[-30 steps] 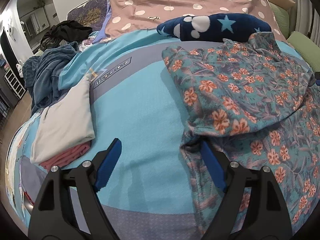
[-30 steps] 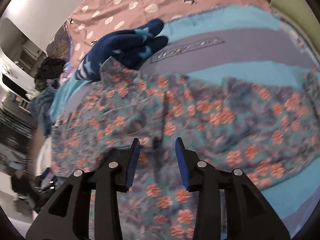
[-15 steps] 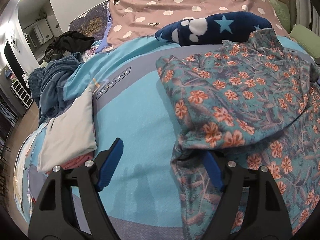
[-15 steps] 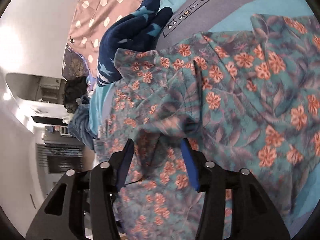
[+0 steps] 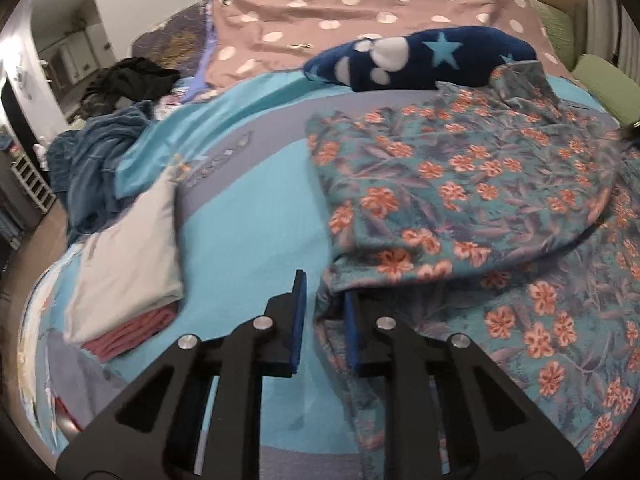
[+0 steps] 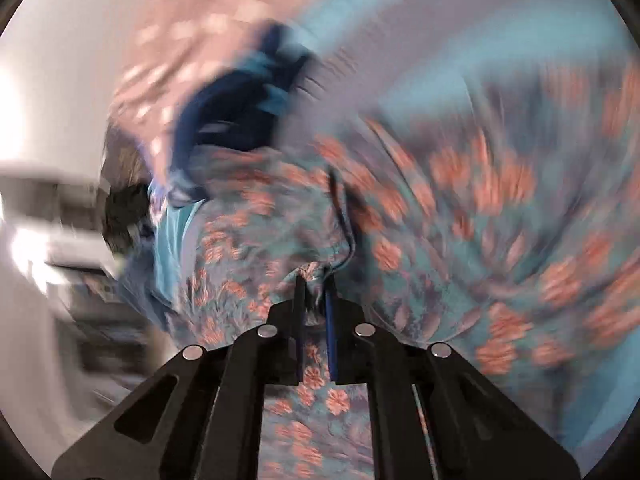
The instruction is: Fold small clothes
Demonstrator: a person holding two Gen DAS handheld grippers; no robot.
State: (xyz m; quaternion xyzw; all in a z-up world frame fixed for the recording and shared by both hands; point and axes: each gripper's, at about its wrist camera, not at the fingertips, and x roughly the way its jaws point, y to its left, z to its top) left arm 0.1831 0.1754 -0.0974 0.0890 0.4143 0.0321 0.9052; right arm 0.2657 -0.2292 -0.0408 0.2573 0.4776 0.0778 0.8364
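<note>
1. My left jaws are closing. The edge of the flowery shirt sits between them, and I cannot tell if my pads press on it yet.
2. The shirt lies on the bed, ahead of my left jaws and off to their right side. One part of it is folded over another part.
3. My right jaws are closing too. They are almost together, and a bunch of the same shirt is pinched between them.
4. The view from my right jaws is very blurry. I can only see that the shirt spreads out ahead of them and on both sides.
5. A dark blue blanket with stars lies past the shirt, far ahead of my left jaws. It touches the far edge of the shirt.
6. A small stack of folded clothes sits to the left of my left jaws. The top piece is pale and the piece under it is pink.
7. A crumpled blue blanket lies farther ahead on that same left side.
8. A pink spotted sheet covers the far end of the bed, behind the star blanket.
</note>
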